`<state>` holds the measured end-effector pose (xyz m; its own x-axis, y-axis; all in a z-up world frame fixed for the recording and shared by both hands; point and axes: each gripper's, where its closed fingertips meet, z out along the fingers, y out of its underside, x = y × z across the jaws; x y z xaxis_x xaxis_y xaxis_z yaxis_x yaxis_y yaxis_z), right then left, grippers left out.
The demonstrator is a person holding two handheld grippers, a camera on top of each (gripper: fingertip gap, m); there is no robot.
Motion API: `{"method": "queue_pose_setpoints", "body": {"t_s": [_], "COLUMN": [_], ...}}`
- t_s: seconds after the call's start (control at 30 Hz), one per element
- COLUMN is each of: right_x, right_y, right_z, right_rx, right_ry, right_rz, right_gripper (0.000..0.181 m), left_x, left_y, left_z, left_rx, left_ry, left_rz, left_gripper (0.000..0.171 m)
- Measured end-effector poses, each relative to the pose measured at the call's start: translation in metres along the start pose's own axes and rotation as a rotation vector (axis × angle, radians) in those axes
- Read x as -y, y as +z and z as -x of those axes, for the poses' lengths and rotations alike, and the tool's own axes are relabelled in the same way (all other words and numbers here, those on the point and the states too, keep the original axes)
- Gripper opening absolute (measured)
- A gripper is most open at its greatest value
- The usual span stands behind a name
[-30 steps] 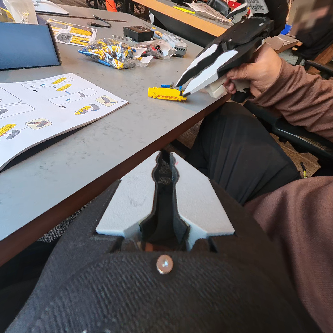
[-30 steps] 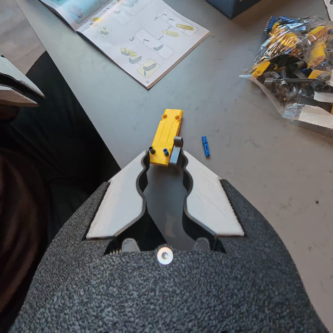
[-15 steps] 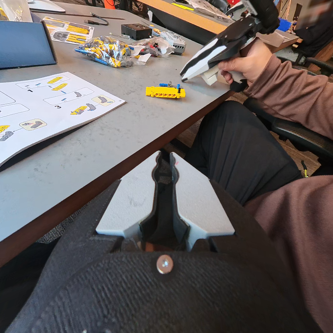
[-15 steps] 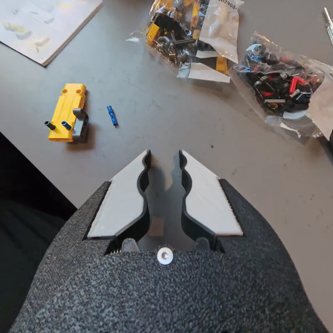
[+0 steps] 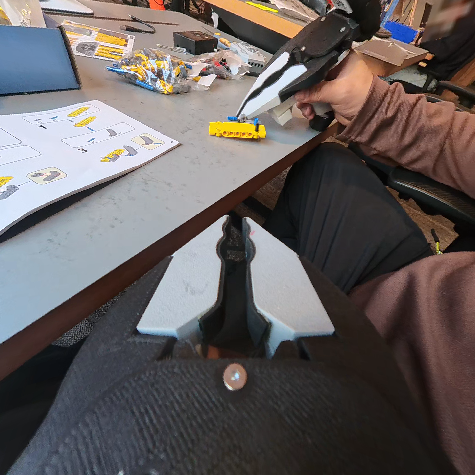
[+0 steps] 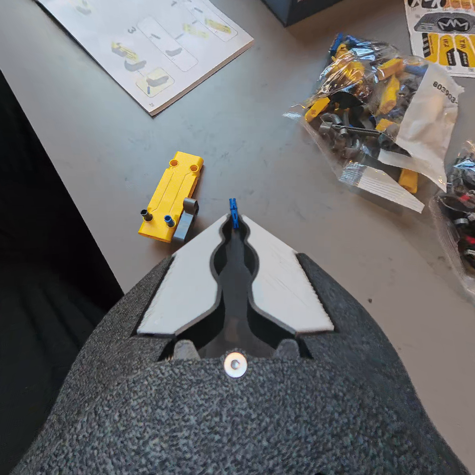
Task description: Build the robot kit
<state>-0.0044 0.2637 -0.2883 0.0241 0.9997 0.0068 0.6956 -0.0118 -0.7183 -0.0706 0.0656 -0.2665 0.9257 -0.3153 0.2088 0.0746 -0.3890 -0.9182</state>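
Landmark: the flat yellow plastic building-brick panel [image 6: 172, 195], which lies on the grey table top [image 6: 257, 154] close to the table's near edge.

Left of the panel, an open white instruction booklet [image 6: 144, 43] with printed assembly diagrams lies flat on the table. The left gripper [image 5: 235, 223] is well apart from the panel, below the table's edge and over the person's dark-trousered lap. Its 2 grey fingers stand nearly together, with only a narrow slit between the tips, and nothing shows between them.

On the panel's near end, 1 short black pin [image 6: 146, 215] and 1 short blue pin [image 6: 168, 220] stand upright. A small grey angled plastic connector [image 6: 187, 223] lies against the panel's right side, touching it.

Just right of the panel, the right gripper [image 6: 234, 216] reaches down to the table. Its tips are drawn in around a small blue plastic pin [image 6: 233, 212], which sticks out beyond them. Whether the pin has left the table cannot be told. In the left wrist view, a hand [image 5: 331, 96] in a brown sleeve holds this gripper.

Farther right of the panel lies a clear plastic bag [image 6: 380, 110] of yellow, blue and grey parts. Beyond the bag lies a sticker sheet [image 6: 444, 33], and at the right margin a second clear bag [image 6: 460, 205] of black and red parts.
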Motion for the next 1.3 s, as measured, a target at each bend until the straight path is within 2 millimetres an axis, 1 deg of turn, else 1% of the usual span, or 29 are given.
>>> {"method": "queue_pose_setpoints", "body": {"t_s": [0.17, 0.47, 0.63, 0.73, 0.9, 1.0, 1.1, 1.3], "right_x": [-0.002, -0.016, -0.016, -0.015, -0.012, -0.016, -0.015, -0.018], "right_y": [-0.002, -0.016, -0.016, -0.017, -0.022, -0.024, -0.026, -0.022], "right_z": [0.000, -0.004, -0.004, -0.003, -0.005, -0.007, -0.006, -0.004], "right_rx": [0.013, 0.031, 0.029, 0.042, 0.046, 0.035, 0.034, 0.033], "right_ry": [0.005, 0.031, 0.024, 0.030, 0.034, 0.017, -0.002, -0.015], "right_rz": [-0.003, -0.006, -0.009, -0.017, -0.058, -0.051, -0.064, -0.032], "right_gripper": [0.005, 0.005, 0.006, 0.013, 0.014, 0.016, 0.016, 0.018], "left_x": [0.000, 0.000, -0.001, -0.001, -0.002, -0.001, -0.001, -0.002], "left_y": [0.001, 0.001, 0.002, 0.002, 0.002, 0.001, 0.000, 0.002], "left_z": [-0.001, 0.000, -0.002, -0.002, 0.000, 0.001, 0.001, -0.002], "left_rx": [-0.005, -0.005, -0.008, -0.005, 0.006, 0.010, 0.009, 0.009], "left_ry": [-0.001, -0.004, 0.003, 0.007, 0.017, 0.015, 0.015, 0.040], "left_rz": [0.002, 0.002, 0.007, 0.008, 0.011, 0.005, 0.004, 0.013], "left_gripper": [0.006, 0.006, 0.007, 0.007, 0.006, 0.006, 0.006, 0.006]}}
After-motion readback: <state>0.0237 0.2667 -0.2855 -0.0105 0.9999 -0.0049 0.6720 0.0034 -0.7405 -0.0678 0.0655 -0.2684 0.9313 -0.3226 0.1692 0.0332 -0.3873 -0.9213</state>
